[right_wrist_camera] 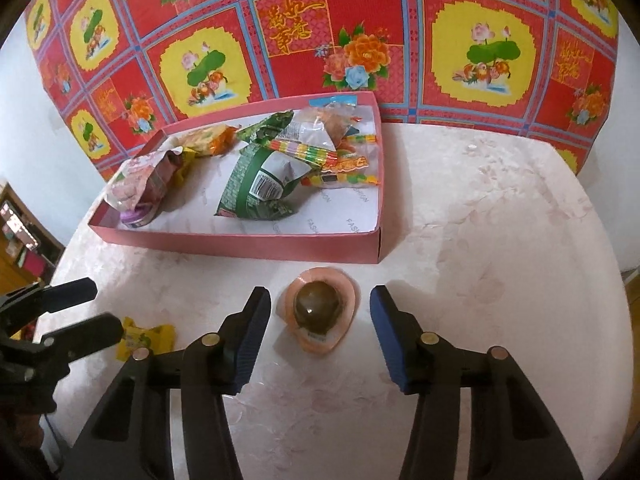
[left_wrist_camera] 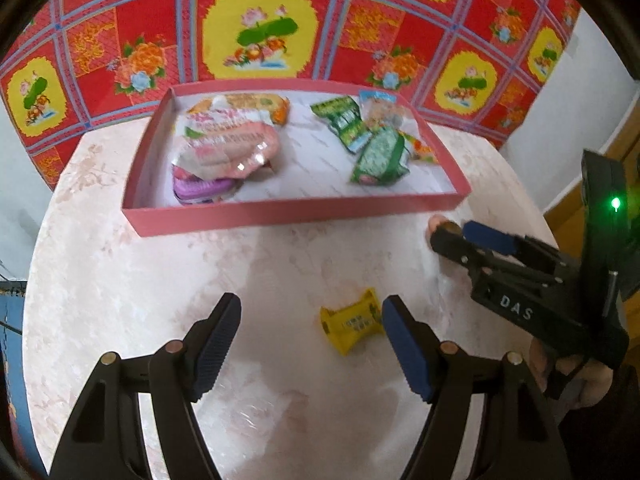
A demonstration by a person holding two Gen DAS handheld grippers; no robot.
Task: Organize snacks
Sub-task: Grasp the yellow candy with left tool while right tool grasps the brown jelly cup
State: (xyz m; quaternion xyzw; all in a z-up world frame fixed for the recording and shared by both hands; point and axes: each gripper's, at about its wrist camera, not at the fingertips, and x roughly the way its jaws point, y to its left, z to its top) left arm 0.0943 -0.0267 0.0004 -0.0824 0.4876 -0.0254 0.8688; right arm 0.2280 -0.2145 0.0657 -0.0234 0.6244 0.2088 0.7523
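A pink box (left_wrist_camera: 288,210) on the table holds several snack packets, pink ones at its left (left_wrist_camera: 224,148) and green ones at its right (left_wrist_camera: 376,152). My left gripper (left_wrist_camera: 310,320) is open, with a small yellow candy packet (left_wrist_camera: 352,324) lying on the table between its fingers, close to the right one. My right gripper (right_wrist_camera: 320,316) is open around a round pink-wrapped snack with a dark centre (right_wrist_camera: 318,312) lying just in front of the box (right_wrist_camera: 240,246). The yellow packet (right_wrist_camera: 148,340) and the left gripper (right_wrist_camera: 84,308) show at the left of the right wrist view.
The table (left_wrist_camera: 120,280) has a pale pink marbled top (right_wrist_camera: 500,240). A red, yellow and blue patterned cloth (left_wrist_camera: 260,32) hangs behind it. The right gripper (left_wrist_camera: 460,232) shows at the table's right edge in the left wrist view.
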